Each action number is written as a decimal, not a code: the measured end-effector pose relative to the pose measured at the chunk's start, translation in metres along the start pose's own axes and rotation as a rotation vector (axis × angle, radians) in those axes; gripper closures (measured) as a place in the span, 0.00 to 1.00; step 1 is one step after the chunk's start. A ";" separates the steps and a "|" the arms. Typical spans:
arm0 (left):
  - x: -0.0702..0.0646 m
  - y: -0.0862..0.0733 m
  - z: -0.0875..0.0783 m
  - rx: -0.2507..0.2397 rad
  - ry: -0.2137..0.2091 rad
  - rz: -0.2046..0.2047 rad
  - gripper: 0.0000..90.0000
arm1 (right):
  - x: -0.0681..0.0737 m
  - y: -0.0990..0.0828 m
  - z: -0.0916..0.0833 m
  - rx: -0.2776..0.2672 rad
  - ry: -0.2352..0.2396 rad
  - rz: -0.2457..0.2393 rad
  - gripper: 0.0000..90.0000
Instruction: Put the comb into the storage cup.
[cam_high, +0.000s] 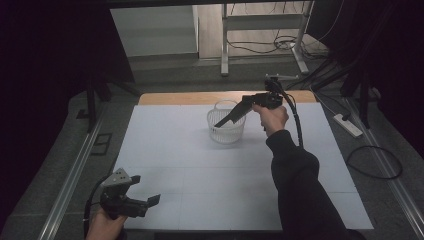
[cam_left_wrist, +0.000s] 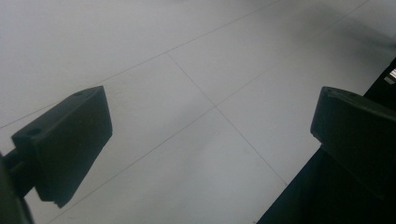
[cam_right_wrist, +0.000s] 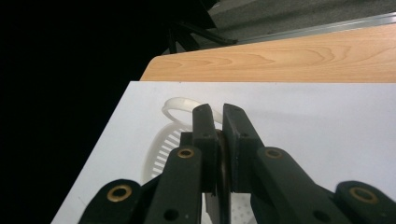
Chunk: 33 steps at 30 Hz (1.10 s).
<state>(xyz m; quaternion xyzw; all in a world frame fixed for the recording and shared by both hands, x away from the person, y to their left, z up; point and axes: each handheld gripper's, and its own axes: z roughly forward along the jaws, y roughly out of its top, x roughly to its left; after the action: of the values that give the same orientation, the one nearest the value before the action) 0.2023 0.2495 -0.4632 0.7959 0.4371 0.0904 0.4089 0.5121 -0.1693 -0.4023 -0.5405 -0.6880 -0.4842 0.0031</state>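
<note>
White slotted basket (cam_high: 226, 125) stood on the pale sheet (cam_high: 200, 165) covering the table, toward its far side, near the strip of bare wood (cam_high: 170, 98) at the back edge. Its thin handle (cam_high: 224, 103) rose over the rim. In the high view the right gripper (cam_high: 223, 121) slanted down across the basket's mouth, so part of the rim and the inside lay behind the black jaws. The tips seemed to sit at or just inside the rim, though whether they touched it could not be told.

From the right gripper view, the right gripper (cam_right_wrist: 218, 112) had its jaws drawn together with only a thin slit between them. Something thin and dark showed in that slit lower down, too shadowed to name. The basket (cam_right_wrist: 161, 149) was mostly hidden behind the jaws and linkage, with only its ribbed left wall and a loop of handle (cam_right_wrist: 180, 103) visible.

The left gripper (cam_high: 150, 202) was held low at the near left corner of the sheet, well apart from the basket, the hand cut off by the bottom edge. In the left gripper view its jaws stood wide apart over bare sheet (cam_left_wrist: 196, 140), both cropped by the frame.
</note>
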 end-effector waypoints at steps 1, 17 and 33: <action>0.000 0.000 0.000 0.000 0.000 0.000 0.00 | -0.001 0.000 0.000 0.001 -0.001 -0.002 0.93; 0.000 0.000 0.000 0.003 -0.002 -0.002 0.00 | -0.005 0.000 0.002 0.020 -0.105 -0.102 0.88; 0.001 0.000 0.000 0.000 -0.003 -0.007 0.00 | -0.012 -0.001 0.005 0.034 -0.190 -0.154 0.83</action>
<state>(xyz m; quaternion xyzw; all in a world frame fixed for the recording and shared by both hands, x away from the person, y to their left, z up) 0.2028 0.2501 -0.4635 0.7946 0.4393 0.0878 0.4098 0.5187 -0.1747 -0.4124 -0.5294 -0.7328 -0.4180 -0.0901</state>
